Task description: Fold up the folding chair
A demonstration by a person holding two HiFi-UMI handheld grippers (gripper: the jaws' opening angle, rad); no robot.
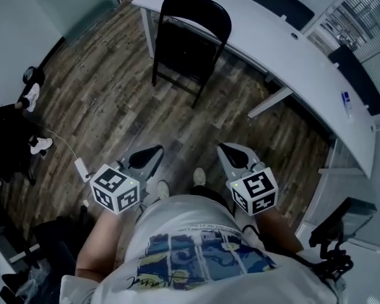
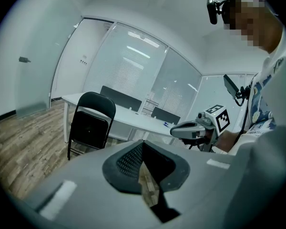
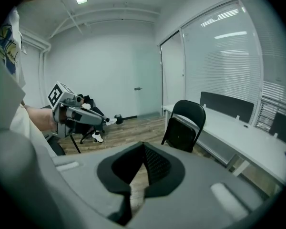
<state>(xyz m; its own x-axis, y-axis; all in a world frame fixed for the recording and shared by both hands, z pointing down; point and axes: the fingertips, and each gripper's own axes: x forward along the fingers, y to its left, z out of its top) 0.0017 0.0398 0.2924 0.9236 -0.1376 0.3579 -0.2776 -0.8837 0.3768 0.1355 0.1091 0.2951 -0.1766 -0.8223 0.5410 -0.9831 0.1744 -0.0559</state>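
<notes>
While the black metal folding chair (image 1: 191,40) stands on its legs well ahead of both claws, beside the curved white desk (image 1: 285,49), I judge none of the folding done. The left gripper (image 1: 153,152) and right gripper (image 1: 228,149) are both closed and empty. The chair's seat, behind its backrest, is hard to make out.

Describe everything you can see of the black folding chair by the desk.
The folding chair is black all over, with what looks like a thin metal tube frame, a rounded backrest and a flat dark seat. It stands unfolded and upright on slim legs on the wood-plank floor. Its back is close to the white desk; whether they touch cannot be told. Nothing else is seen touching it.
</notes>
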